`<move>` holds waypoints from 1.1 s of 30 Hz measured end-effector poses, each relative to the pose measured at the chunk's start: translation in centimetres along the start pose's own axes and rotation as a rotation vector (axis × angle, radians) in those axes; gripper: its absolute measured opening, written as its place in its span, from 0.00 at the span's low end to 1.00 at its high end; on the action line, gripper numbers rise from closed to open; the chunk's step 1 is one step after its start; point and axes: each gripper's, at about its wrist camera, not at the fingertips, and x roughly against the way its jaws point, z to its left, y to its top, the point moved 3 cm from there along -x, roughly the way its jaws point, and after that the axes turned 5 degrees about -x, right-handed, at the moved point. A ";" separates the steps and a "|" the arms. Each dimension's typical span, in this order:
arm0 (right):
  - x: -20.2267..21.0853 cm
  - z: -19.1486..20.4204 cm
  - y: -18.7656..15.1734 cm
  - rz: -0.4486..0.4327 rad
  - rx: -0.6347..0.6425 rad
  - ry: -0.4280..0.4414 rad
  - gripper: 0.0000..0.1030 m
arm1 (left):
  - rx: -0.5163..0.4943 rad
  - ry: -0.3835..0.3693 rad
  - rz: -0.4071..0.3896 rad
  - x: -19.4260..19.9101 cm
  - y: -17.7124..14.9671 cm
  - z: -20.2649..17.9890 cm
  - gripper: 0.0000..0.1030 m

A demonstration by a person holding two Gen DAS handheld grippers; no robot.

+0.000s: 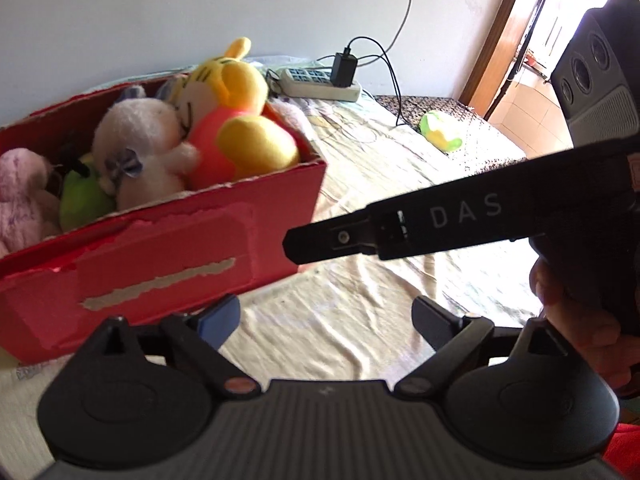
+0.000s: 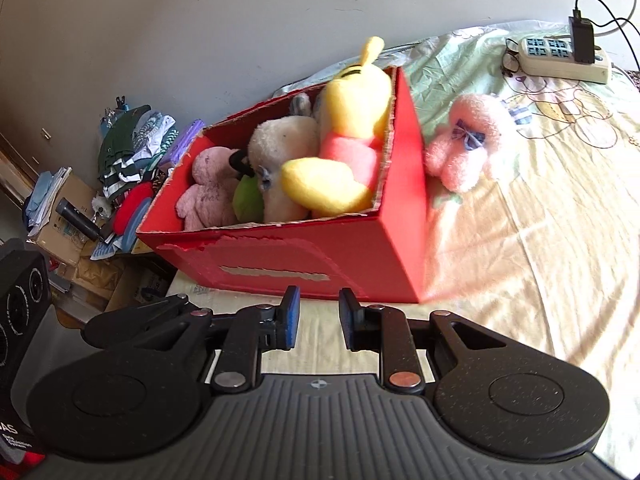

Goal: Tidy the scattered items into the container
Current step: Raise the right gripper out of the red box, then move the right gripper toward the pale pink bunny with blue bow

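A red cardboard box (image 1: 168, 248) (image 2: 304, 256) stands on the bed and holds several plush toys, among them a yellow tiger (image 1: 236, 120) (image 2: 352, 136) and a white one (image 1: 140, 140) (image 2: 280, 152). A pink plush (image 2: 468, 140) lies on the sheet just right of the box. A green and yellow plush (image 1: 440, 130) lies farther off near the bed's edge. My left gripper (image 1: 324, 320) is open and empty in front of the box. My right gripper (image 2: 318, 314) is open with a narrow gap, empty, near the box's front wall; it also shows in the left wrist view (image 1: 292, 242).
A white power strip (image 1: 320, 86) (image 2: 560, 58) with a black charger and cables lies at the back of the bed. A pile of clothes and cartons (image 2: 120, 184) sits on the floor left of the bed. A black speaker (image 1: 600, 72) stands at the right.
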 end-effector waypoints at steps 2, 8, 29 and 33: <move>0.7 -1.9 0.5 0.002 -0.022 -0.001 0.26 | -0.007 -0.016 0.018 -1.5 0.6 -1.8 0.93; 1.6 -7.6 2.8 0.023 -0.052 -0.006 0.27 | -0.026 0.000 0.032 -6.1 2.8 -6.2 0.94; -7.9 -15.8 11.8 0.188 -0.013 0.017 0.28 | 0.107 0.240 0.048 -17.0 6.5 -6.6 0.95; -10.0 -15.5 12.5 0.190 -0.011 0.008 0.28 | 0.103 0.251 0.058 -17.4 6.7 -6.5 0.95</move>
